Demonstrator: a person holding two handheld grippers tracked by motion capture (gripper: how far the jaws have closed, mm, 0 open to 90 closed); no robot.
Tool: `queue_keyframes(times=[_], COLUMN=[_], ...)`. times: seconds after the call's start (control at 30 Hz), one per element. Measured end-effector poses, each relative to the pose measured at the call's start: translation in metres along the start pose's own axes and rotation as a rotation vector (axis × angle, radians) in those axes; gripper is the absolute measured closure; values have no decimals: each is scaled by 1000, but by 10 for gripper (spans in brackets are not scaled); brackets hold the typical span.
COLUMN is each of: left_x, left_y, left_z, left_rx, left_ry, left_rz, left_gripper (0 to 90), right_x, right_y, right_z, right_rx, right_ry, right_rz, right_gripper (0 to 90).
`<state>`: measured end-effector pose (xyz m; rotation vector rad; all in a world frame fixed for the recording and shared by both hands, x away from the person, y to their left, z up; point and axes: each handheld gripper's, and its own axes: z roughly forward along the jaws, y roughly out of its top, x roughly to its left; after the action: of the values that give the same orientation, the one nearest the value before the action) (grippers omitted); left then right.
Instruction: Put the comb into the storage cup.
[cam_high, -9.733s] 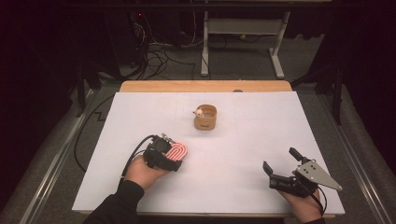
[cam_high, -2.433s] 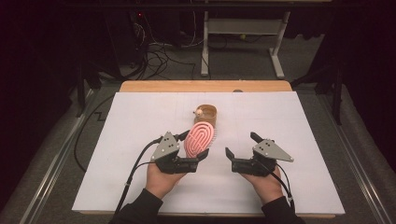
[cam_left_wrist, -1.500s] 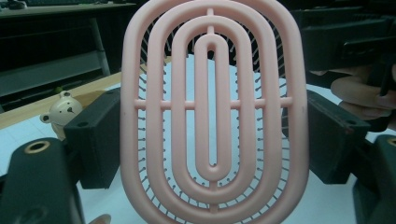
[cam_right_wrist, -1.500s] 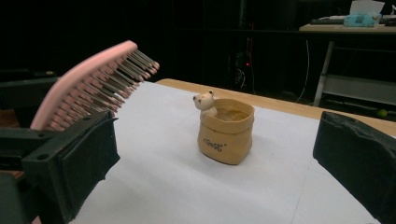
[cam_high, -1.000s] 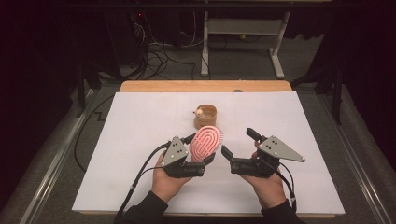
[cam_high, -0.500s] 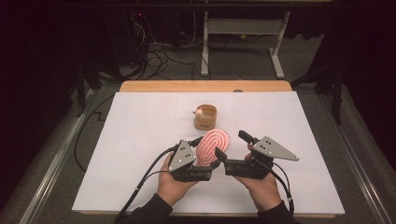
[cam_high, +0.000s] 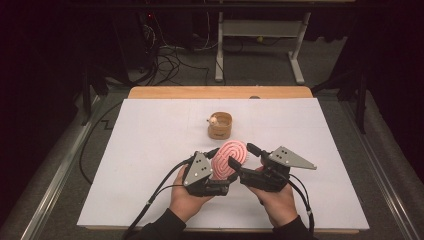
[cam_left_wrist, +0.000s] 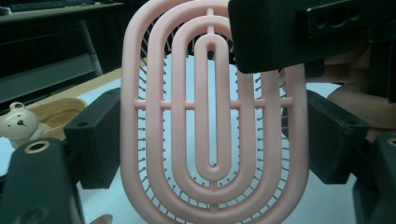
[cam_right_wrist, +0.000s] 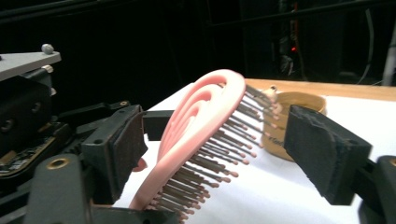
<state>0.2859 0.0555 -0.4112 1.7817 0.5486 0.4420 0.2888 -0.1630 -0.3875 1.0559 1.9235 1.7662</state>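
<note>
Near the tabletop's (cam_high: 150, 150) front edge, the left gripper (cam_high: 216, 172) clamps the pink hairbrush (cam_high: 229, 159) upright. The right gripper's (cam_high: 246, 157) jaws have just been closing around it (pads not yet touching); an off-centre squeeze on the bristles could twist it loose.

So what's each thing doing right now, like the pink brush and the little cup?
Pink hairbrush: lifted off the table, tilted, held at its lower end.
Left gripper: shut on the hairbrush.
Right gripper: jaws have just been closing around the brush head, pads not pressing yet.
Wooden cup: upright on the table, untouched, small bear figure at its rim.
</note>
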Motion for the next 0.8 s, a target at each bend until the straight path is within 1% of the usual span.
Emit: queue_keyframes(times=[0.17, 0.27, 0.37, 0.6, 0.8], left_x=[-5, -6, -5, -3, -4], left_y=[2, 2, 2, 0, 1], left_z=[1, 1, 1, 2, 3], left_rx=[3, 2, 6, 15, 13], left_ry=[-9, -12, -11, -6, -9], left_rz=[12, 14, 13, 11, 7], left_gripper=[183, 183, 183, 183, 183], right_x=[1, 1, 1, 0, 0], right_y=[-1, -1, -1, -2, -1], right_z=[1, 2, 2, 3, 1], right_rx=[4, 16, 23, 36, 29], right_ry=[10, 21, 25, 24, 23], right_rz=[-2, 11, 22, 32, 35], right_gripper=[262, 272, 301, 317, 351])
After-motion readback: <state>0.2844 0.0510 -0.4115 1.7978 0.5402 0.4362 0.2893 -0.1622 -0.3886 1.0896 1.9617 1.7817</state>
